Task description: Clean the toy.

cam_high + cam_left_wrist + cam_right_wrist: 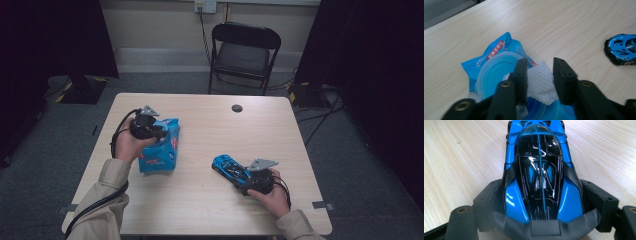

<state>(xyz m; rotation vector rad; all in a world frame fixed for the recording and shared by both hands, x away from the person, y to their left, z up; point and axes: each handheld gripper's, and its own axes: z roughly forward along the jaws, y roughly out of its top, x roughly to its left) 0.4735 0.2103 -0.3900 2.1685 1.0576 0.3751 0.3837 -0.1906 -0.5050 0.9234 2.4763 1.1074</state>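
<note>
A blue pack of wet wipes [161, 152] lies on the left half of the wooden table [200, 210]. Its round lid [492, 72] is up and a white wipe [541, 83] sticks out. My left gripper [158, 131] hangs over the pack. In the left gripper view its jaws [539, 62] stand either side of the wipe, close to its edges, and the wipe is not crumpled. A blue and black toy car [227, 167] sits at the right. My right gripper [246, 178] is shut on its rear flanks, and the car [539, 157] points away between the jaws.
A black folding chair [243, 50] stands beyond the table's far edge. A small round grommet [237, 108] sits near that edge. Dark curtains hang at both sides, and cables trail on the floor at the right. The toy car [622, 48] lies to the right of the pack.
</note>
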